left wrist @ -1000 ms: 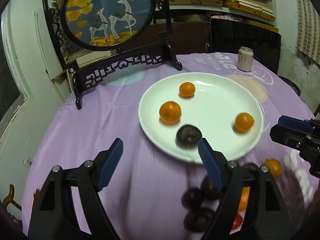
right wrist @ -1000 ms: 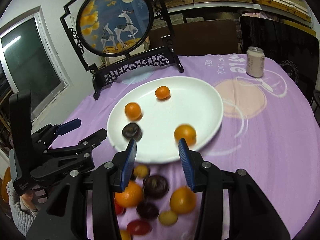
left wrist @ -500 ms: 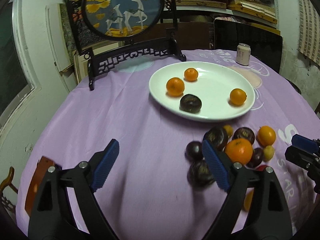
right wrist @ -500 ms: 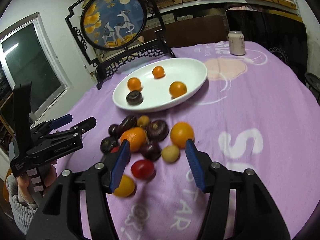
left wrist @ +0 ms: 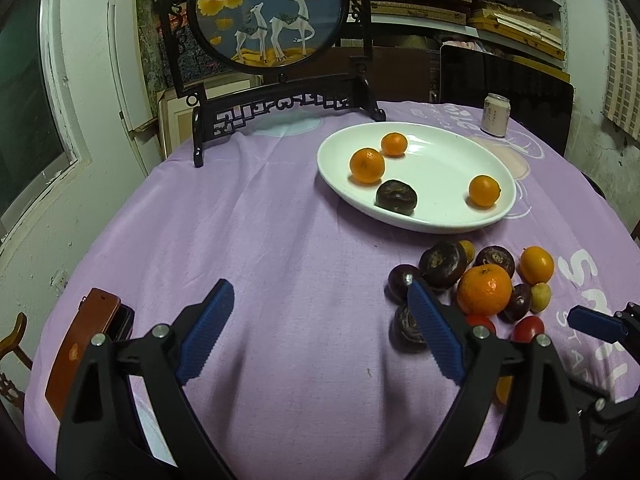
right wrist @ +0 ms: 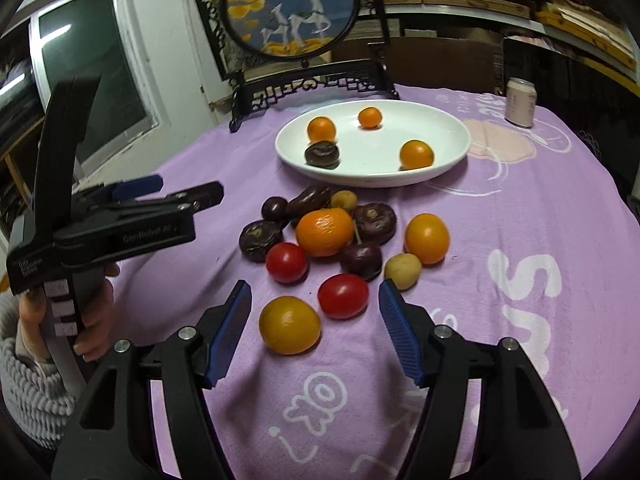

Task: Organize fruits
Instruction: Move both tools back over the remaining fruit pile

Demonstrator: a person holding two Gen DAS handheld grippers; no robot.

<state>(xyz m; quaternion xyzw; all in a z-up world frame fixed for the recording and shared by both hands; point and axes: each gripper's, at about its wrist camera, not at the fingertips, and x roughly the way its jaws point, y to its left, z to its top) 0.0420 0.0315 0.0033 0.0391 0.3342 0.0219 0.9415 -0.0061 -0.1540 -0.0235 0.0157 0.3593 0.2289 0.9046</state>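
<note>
Left wrist view. Left gripper (left wrist: pixel 320 332) hangs over bare purple cloth near the table's front edge, jaws spread wide and opening further, nothing between them. Its right finger overlaps the left fringe of the loose fruit pile (left wrist: pixel 476 284), which lies toward the table's right side, just short of the white plate (left wrist: pixel 492 160). Plate sits further back, holding three small oranges and one dark fruit. Tip of the right gripper (left wrist: pixel 592 326) shows at the right edge. A soda can (left wrist: pixel 496 114) stands near the back edge beside the plate; a framed deer screen (left wrist: pixel 268 12) at the back left.

Right wrist view. Right gripper (right wrist: pixel 316 328) points down at the near end of the pile, jaws opening, empty. A yellow-orange fruit (right wrist: pixel 290 324) and a red tomato (right wrist: pixel 343 295) lie on the cloth just ahead of the fingertips, side by side and nearly touching.

Judgement: step in hand looks like a fresh pick for the plate. Settle on one fruit, not both. Centre the fingers on the yellow-orange one, come down until the pads bracket its widest part, close gently; round fruit rolls, tomato bruises. Left gripper should hold clear.
</note>
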